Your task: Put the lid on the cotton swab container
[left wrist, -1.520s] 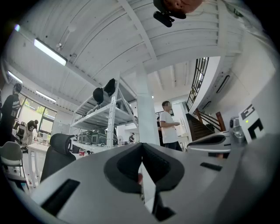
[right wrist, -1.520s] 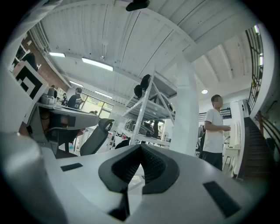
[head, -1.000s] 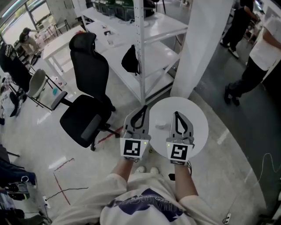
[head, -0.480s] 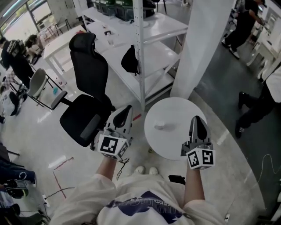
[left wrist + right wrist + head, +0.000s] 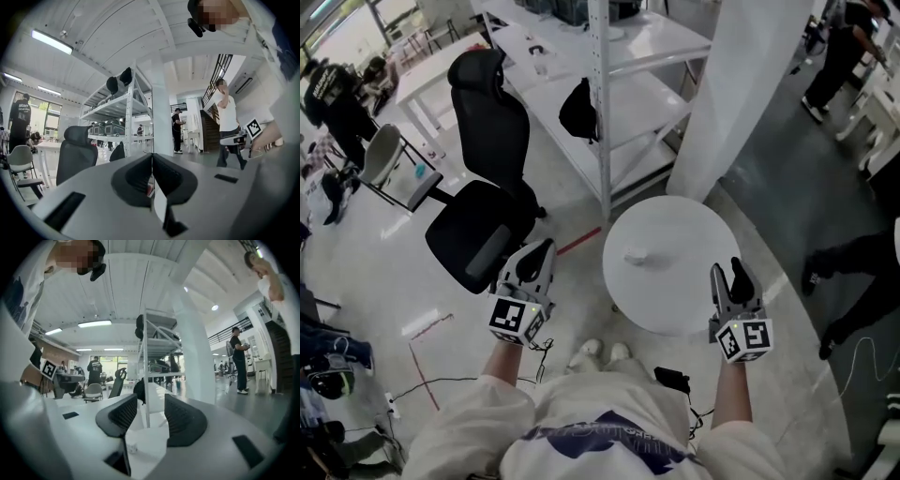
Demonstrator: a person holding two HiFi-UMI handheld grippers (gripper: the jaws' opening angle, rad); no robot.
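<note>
A small white thing, the cotton swab container (image 5: 636,255), sits near the middle of the round white table (image 5: 684,225); I cannot tell a lid apart from it. In the right gripper view the container (image 5: 132,447) shows low between the jaws, far off on the table. My left gripper (image 5: 544,249) hangs over the floor left of the table, shut and empty, its jaws (image 5: 152,159) meeting. My right gripper (image 5: 734,269) is at the table's right front edge, its jaws (image 5: 151,404) opening with nothing between them.
A black office chair (image 5: 487,187) stands left of the table. Behind it are a white shelf rack (image 5: 602,103) and a white pillar (image 5: 741,84). People stand at the right (image 5: 853,262) and far left (image 5: 333,89). A cable lies on the floor (image 5: 441,382).
Both grippers drew back off the table and spread apart, the left over the floor, the right to the table's right edge. The right jaws went from shut to parted.
</note>
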